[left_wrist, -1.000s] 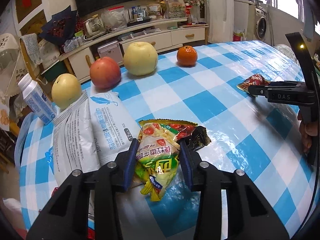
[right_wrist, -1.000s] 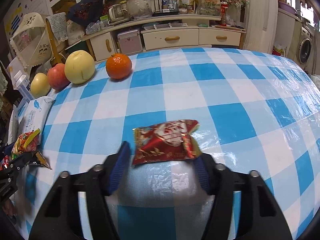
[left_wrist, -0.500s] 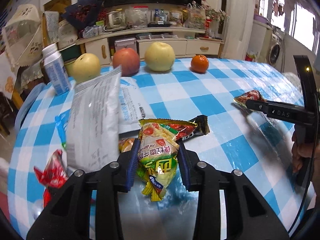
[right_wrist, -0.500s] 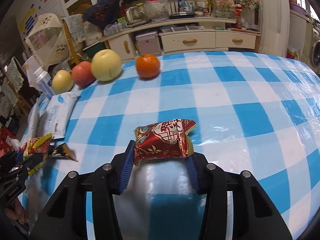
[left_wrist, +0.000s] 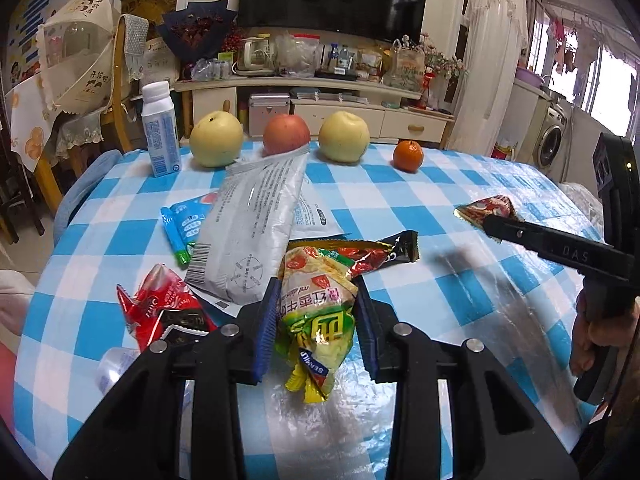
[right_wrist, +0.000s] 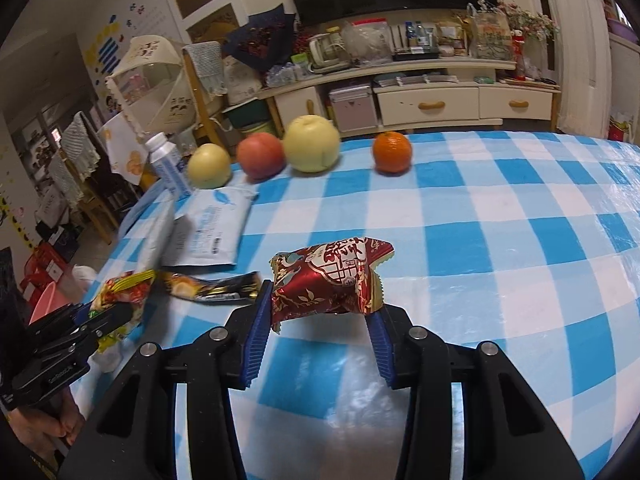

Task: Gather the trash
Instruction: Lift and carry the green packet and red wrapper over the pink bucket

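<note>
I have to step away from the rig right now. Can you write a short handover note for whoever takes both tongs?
Left tongs: shut on the yellow-green snack bag, lifted.
Right tongs: shut on the red wrapper, lifted.
On the checked table: black bar wrapper, red-black wrapper, blue packet, grey-white pouch.
Done: two pieces picked up. No bin in view.
Left: drop both, collect the rest; fruit stays.

A blue-and-white checked cloth [left_wrist: 400, 200] covers the counter, which carries a yellow-green snack bag [left_wrist: 320, 308], a dark red wrapper [right_wrist: 326, 284] with gold patterning, a grey pouch [left_wrist: 252, 224], an orange [left_wrist: 408, 155], a red apple [left_wrist: 286, 134] and two pale yellow pears [left_wrist: 344, 136].
</note>
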Tool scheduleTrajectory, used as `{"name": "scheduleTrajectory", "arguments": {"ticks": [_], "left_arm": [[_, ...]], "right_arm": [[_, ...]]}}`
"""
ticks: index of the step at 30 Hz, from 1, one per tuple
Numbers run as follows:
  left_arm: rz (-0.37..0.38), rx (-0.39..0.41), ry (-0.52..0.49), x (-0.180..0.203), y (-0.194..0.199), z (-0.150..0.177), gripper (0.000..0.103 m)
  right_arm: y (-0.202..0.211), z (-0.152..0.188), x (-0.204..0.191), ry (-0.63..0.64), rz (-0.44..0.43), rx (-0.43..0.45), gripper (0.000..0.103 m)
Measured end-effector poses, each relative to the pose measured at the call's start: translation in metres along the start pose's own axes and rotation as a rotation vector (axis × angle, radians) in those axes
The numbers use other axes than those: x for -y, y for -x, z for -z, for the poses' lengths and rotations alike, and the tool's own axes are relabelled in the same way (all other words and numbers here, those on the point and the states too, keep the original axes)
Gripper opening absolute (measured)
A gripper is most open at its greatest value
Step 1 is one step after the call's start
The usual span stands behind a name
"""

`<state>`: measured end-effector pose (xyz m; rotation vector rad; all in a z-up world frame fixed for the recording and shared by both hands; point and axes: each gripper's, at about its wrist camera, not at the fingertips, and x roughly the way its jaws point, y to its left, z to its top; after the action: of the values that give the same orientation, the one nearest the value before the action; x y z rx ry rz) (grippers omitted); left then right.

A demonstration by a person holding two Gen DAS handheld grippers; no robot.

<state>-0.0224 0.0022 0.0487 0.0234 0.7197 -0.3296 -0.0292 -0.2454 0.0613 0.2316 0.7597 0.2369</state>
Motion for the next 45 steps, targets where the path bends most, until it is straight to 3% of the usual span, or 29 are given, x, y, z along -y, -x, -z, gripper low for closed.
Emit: {"name": "scheduleTrajectory", "arguments": {"ticks": [10, 19, 32, 36, 45], "left_arm": [[0.016, 0.044, -0.007, 0.001, 0.034, 0.0, 0.035], [0.031, 0.052, -0.004, -0.011, 0.059, 0.019, 0.035], [0.054, 0.118, 0.064, -0.039, 0.09, 0.02, 0.035], [0.031, 0.141, 0.125, -0.064, 0.1, 0.015, 0.035], [-0.139, 0.194, 0.296, -0.151, 0.139, 0.014, 0.035]], "right_arm": [[0.009, 0.006, -0.032, 0.008, -0.084, 0.007, 0.045], [0.026, 0.014, -0.054, 0.014, -0.14, 0.019, 0.044], [0.042, 0.029, -0.127, 0.129, -0.201, 0.021, 0.044], [0.045, 0.028, -0.155, 0.162, -0.23, 0.026, 0.044], [0.03, 0.039, -0.251, 0.305, -0.308, -0.007, 0.044]]}}
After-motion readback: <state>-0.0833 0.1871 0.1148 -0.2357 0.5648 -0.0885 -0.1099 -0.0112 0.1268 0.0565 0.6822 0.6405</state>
